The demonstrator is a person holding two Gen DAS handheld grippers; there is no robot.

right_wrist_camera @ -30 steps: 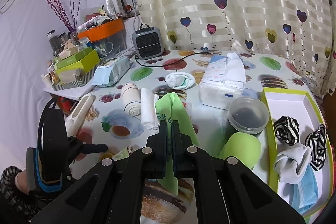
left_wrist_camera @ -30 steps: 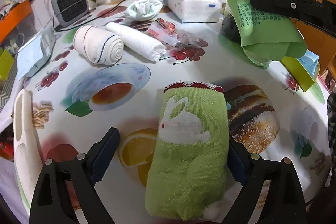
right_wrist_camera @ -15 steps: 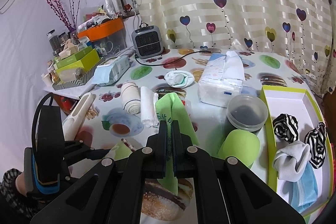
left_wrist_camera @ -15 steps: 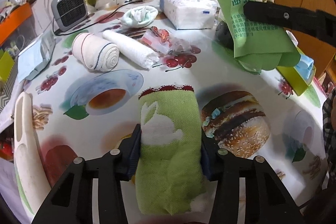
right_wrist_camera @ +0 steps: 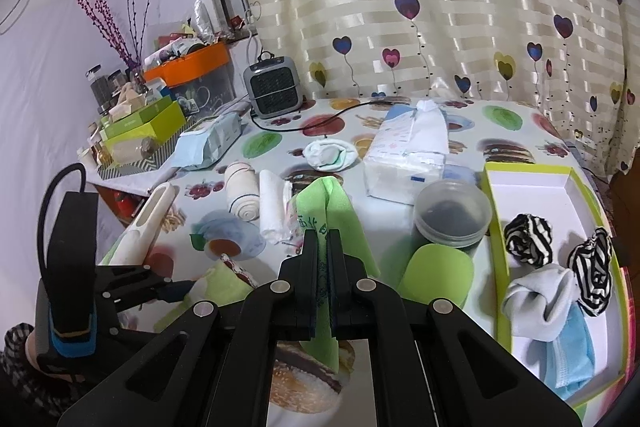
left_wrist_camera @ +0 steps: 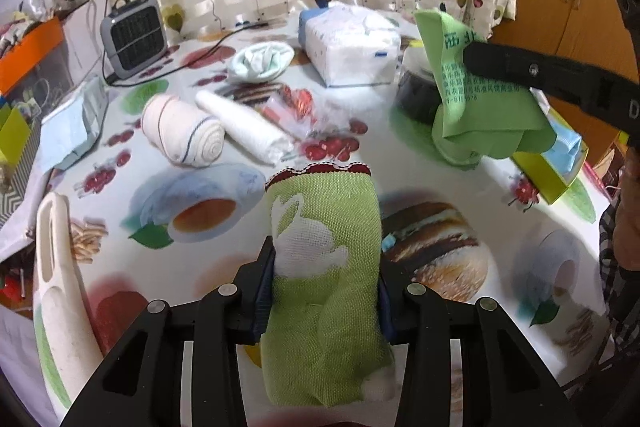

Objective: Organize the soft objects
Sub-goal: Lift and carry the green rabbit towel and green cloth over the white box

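Observation:
My left gripper (left_wrist_camera: 326, 259) is shut on a rolled green towel with a white rabbit (left_wrist_camera: 324, 251), held just above the table; it also shows in the right wrist view (right_wrist_camera: 228, 277). My right gripper (right_wrist_camera: 323, 243) is shut on a folded green cloth with printed text (right_wrist_camera: 334, 203), raised above the table; the cloth also shows in the left wrist view (left_wrist_camera: 476, 99). A green-edged white tray (right_wrist_camera: 532, 179) at the right holds striped socks (right_wrist_camera: 528, 239), a grey sock and a blue mask.
A striped rolled bandage (left_wrist_camera: 184, 131), a white rolled cloth (left_wrist_camera: 244, 127), a balled sock (left_wrist_camera: 260, 61), a tissue pack (left_wrist_camera: 352, 47), a lidded plastic tub (right_wrist_camera: 452, 215), a grey heater (left_wrist_camera: 134, 37) and a white handled tool (left_wrist_camera: 60, 287) lie on the table.
My left gripper closed on the green rabbit towel and lifted it slightly. My right gripper still holds the green cloth, nearly still.

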